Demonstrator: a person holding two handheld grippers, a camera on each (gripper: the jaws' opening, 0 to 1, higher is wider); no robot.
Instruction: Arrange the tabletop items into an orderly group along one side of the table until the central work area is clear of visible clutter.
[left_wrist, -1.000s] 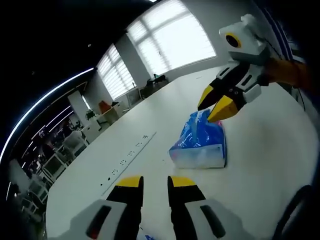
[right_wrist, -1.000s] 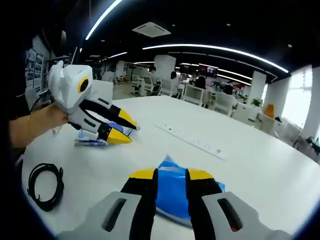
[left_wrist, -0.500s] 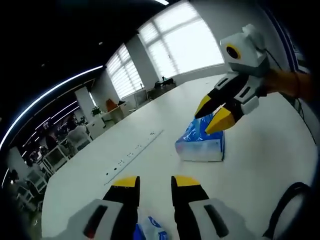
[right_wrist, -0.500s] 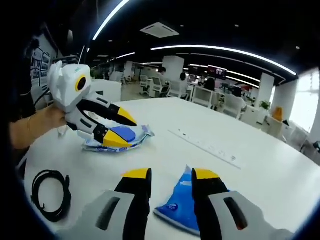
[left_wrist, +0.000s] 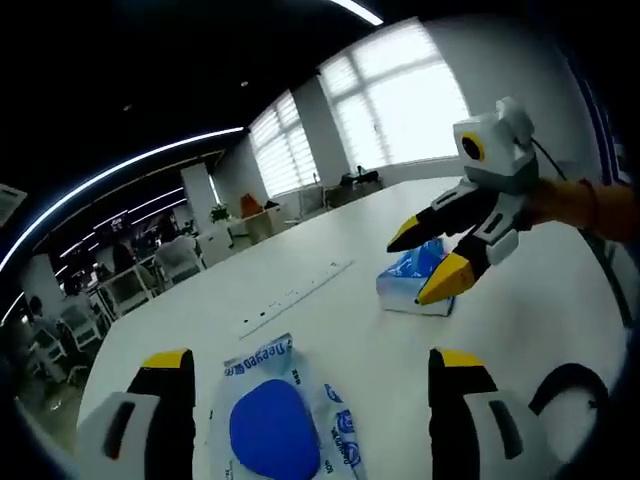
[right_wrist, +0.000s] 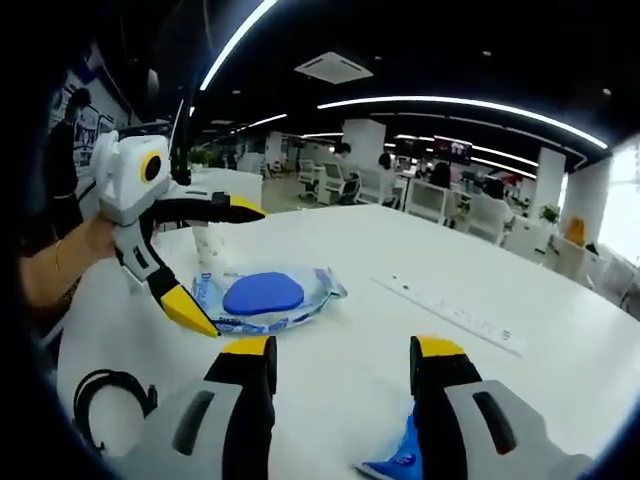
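Observation:
A flat wet-wipes pack (left_wrist: 275, 430) with a blue oval lid lies on the white table (left_wrist: 330, 320), between the wide-apart jaws of my left gripper (left_wrist: 312, 360), which is open. In the right gripper view, the left gripper (right_wrist: 220, 263) straddles the same wipes pack (right_wrist: 265, 298) without closing on it. A blue tissue pack (left_wrist: 415, 285) lies farther along the table. My right gripper (left_wrist: 425, 262) hovers open just above it. In the right gripper view, the tissue pack (right_wrist: 395, 460) peeks out low between the jaws of the open right gripper (right_wrist: 343, 345).
A coiled black cable (right_wrist: 110, 395) lies on the table near the person's side, and the cable (left_wrist: 570, 390) shows again at the lower right. A recessed power-socket strip (right_wrist: 450, 315) runs along the table's middle. Office desks and chairs stand beyond the table.
Both grippers have gone from nearly shut to wide open. The right gripper has lifted back off the tissue pack. The left gripper has come down over the wipes pack.

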